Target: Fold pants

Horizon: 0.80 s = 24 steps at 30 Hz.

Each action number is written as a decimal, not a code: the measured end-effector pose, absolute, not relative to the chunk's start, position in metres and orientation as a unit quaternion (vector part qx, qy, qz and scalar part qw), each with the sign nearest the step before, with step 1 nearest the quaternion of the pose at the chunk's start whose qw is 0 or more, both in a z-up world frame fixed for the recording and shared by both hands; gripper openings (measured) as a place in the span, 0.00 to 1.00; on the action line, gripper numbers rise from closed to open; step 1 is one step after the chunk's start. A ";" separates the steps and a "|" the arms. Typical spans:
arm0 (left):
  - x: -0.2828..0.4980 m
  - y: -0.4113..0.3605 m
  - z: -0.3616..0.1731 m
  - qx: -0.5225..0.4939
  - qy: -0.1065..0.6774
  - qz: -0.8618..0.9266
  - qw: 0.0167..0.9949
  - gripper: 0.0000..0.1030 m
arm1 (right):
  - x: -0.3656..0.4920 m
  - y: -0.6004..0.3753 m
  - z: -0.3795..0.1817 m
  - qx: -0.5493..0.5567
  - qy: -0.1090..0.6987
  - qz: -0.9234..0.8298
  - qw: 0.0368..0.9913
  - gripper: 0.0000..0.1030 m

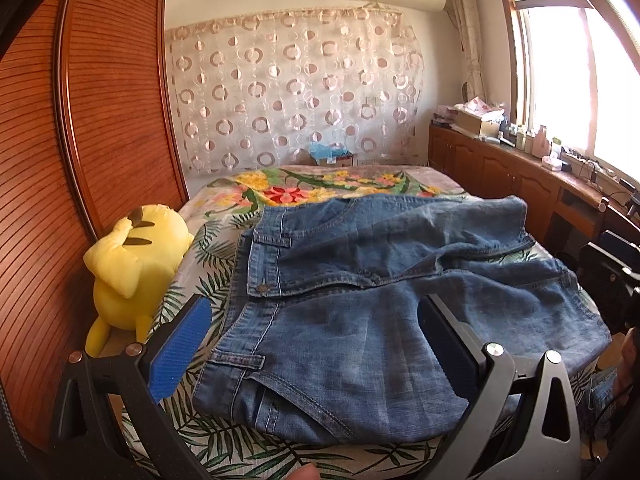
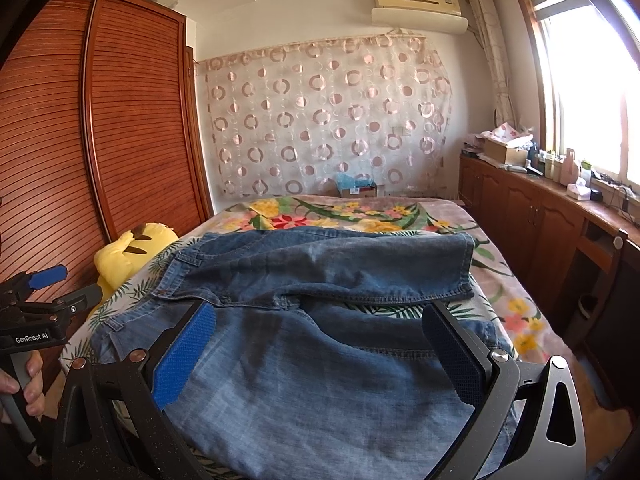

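The left gripper [image 1: 316,344] hung with its jaws spread wide, nothing between the pads; the blue jeans [image 1: 360,280] lay crumpled on the floral bed [image 1: 248,452] ahead of and between the jaws; a yellow plush toy [image 1: 136,256] sat beyond the left jaw, against the wooden wardrobe [image 1: 100,120].

I read "GenRobot.AI" in white on the black body of my left gripper [image 2: 60,286], over at nine o'clock; nothing else is legible.

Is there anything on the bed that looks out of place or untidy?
The jeans lie rumpled, one leg askew across the other. A yellow plush toy sits tipped at the bed's edge by the wardrobe.
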<state>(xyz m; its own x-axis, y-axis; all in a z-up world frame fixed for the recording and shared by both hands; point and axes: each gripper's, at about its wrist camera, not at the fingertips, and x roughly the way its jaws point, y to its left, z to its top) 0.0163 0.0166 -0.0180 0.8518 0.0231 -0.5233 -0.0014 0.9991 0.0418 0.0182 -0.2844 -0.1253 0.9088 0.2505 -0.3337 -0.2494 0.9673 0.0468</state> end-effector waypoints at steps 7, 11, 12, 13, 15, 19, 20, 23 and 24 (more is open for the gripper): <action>0.033 0.023 -0.045 0.018 0.303 0.000 0.953 1.00 | 0.030 -0.298 -0.133 0.000 0.187 0.110 0.976 0.99; 0.036 0.030 -0.059 0.015 0.314 0.002 0.949 1.00 | 0.030 -0.303 -0.137 -0.009 0.200 0.093 0.975 0.96; 0.037 0.033 -0.061 0.015 0.317 0.003 0.948 1.00 | 0.031 -0.306 -0.138 -0.010 0.205 0.088 0.975 0.94; 0.037 0.034 -0.064 0.015 0.319 0.004 0.948 1.00 | 0.032 -0.308 -0.138 -0.010 0.209 0.085 0.974 0.92; 0.038 0.038 -0.070 0.013 0.322 0.005 0.947 1.00 | 0.034 -0.314 -0.138 -0.007 0.219 0.076 0.973 0.90; 0.037 0.051 -0.083 0.007 0.332 0.008 0.943 1.00 | 0.032 -0.318 -0.135 -0.004 0.236 0.067 0.969 0.88; 0.037 0.056 -0.086 0.006 0.335 0.010 0.942 1.00 | 0.031 -0.316 -0.133 -0.006 0.240 0.064 0.969 0.88; 0.036 0.069 -0.096 0.002 0.345 0.020 0.938 1.00 | 0.027 -0.315 -0.131 -0.007 0.254 0.056 0.966 0.88; 0.036 0.075 -0.099 -0.001 0.349 0.025 0.937 1.00 | 0.026 -0.313 -0.130 -0.007 0.258 0.054 0.965 0.88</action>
